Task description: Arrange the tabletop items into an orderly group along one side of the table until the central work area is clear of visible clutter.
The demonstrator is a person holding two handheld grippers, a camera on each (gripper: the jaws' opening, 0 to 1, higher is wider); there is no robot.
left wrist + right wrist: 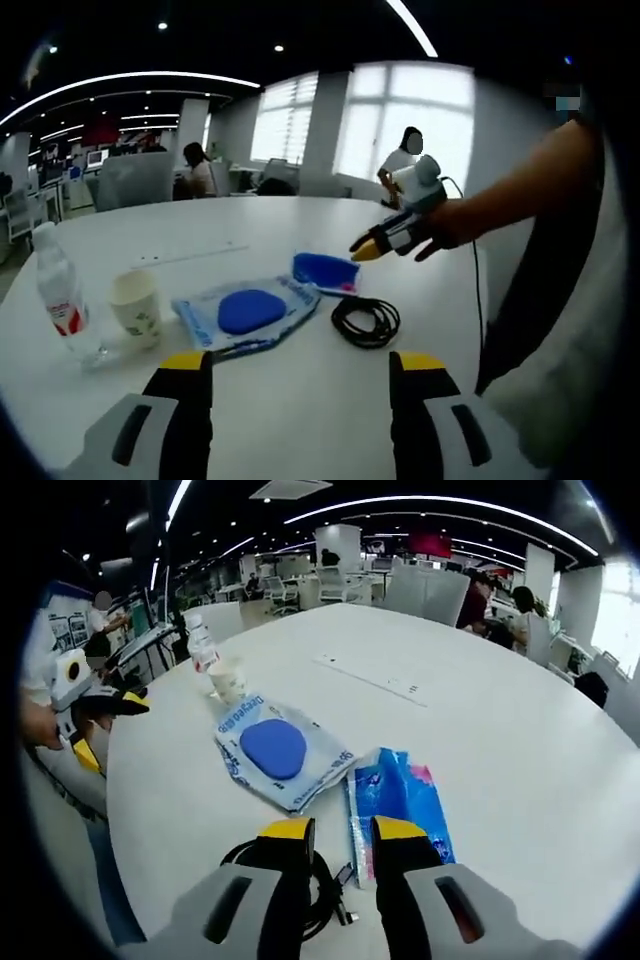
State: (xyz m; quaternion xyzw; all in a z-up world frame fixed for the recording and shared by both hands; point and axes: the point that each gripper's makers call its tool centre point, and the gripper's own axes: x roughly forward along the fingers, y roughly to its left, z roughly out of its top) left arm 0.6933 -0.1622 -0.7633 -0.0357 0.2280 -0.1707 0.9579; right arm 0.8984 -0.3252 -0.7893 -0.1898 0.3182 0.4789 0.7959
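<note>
My left gripper view looks low across the white table [300, 225] from its near edge toward the windows [405, 120]. My right gripper view sits closer, above the black cable [325, 885], facing the office desks. Both share the blue-disc packet [250, 312] [275, 750], paper cup [137, 305] [228, 680] and bottle [60, 290] [202, 645].

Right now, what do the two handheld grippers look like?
The left gripper has black jaws with yellow tips on grey bodies with dark slots. The right gripper matches it, yellow-tipped black jaws on grey. Seen from the left gripper view, it carries a white block on top and a thin dark cable hanging down.
</note>
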